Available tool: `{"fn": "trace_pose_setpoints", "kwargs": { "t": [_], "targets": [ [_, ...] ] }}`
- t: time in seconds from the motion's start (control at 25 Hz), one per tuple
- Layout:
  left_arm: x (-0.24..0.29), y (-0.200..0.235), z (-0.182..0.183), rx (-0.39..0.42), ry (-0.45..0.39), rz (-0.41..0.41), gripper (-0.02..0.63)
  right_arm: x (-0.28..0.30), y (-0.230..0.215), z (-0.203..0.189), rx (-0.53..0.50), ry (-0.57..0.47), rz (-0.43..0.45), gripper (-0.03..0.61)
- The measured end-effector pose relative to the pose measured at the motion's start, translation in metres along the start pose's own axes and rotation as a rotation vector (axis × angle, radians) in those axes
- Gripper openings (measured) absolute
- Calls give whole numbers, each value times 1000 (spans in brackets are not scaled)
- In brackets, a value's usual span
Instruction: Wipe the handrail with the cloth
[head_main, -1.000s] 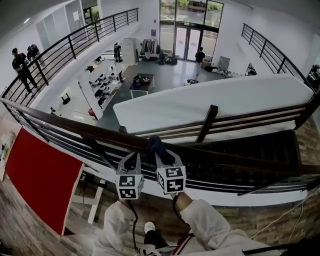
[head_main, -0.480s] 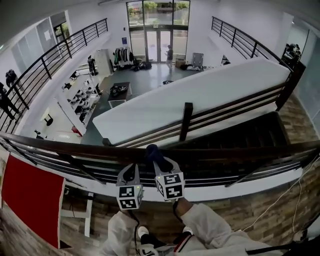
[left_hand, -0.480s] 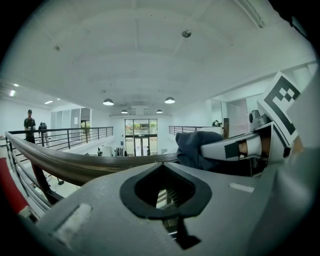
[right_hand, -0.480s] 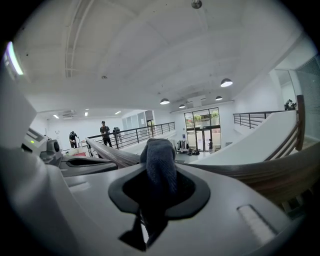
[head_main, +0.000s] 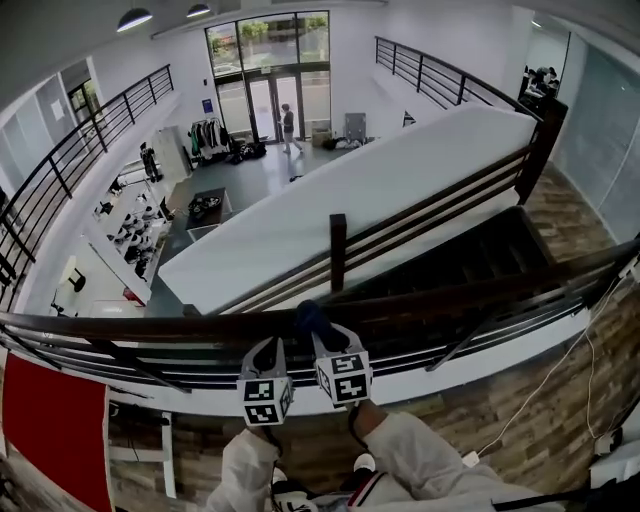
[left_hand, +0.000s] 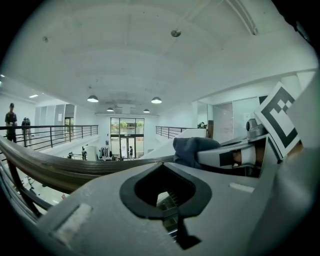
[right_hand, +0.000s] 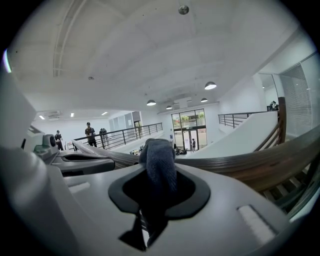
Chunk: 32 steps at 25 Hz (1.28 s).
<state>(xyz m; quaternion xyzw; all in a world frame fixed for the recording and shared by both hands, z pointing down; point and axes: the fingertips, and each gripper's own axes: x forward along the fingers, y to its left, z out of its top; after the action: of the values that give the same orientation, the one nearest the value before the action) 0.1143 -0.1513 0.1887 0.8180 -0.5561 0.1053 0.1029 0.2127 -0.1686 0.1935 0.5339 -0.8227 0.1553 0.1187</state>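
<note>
The right gripper (head_main: 318, 335) pinched the dark cloth (head_main: 308, 313). The bundle was pressed onto the handrail (head_main: 150, 326) at the gripper's 12 o'clock, about midway along the rail's visible span. The left gripper (head_main: 268, 352), just beside it at 9 o'clock, had its jaws pressed together on nothing, close to the rail. The main risk was the drop — beyond the rail lay an open lower floor, so a loosened pinch or a snag on the wood would likely send the cloth over the edge. Only a small wad showed past the jaws, so a steep approach might have dragged the jaw tips, not fabric, along the rail.
</note>
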Motion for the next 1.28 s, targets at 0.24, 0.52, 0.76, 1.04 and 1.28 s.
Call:
{"fn": "trace_pose_setpoints", "kwargs": {
  "t": [0.24, 0.52, 0.76, 1.04, 1.28],
  "targets": [
    [25, -66, 4, 29, 7, -78, 3, -30, -67, -3, 29, -10, -79, 74],
    [51, -141, 7, 46, 17, -180, 3, -66, -144, -6, 69, -32, -180, 74],
    [75, -207, 9, 62, 9, -259, 3, -98, -210, -15, 88, -32, -265, 74],
    [99, -282, 10, 65, 22, -358, 3, -134, -281, -22, 122, -37, -356, 74],
    [116, -341, 14, 71, 27, -435, 3, -163, -338, -27, 157, -44, -442, 74]
  ]
}}
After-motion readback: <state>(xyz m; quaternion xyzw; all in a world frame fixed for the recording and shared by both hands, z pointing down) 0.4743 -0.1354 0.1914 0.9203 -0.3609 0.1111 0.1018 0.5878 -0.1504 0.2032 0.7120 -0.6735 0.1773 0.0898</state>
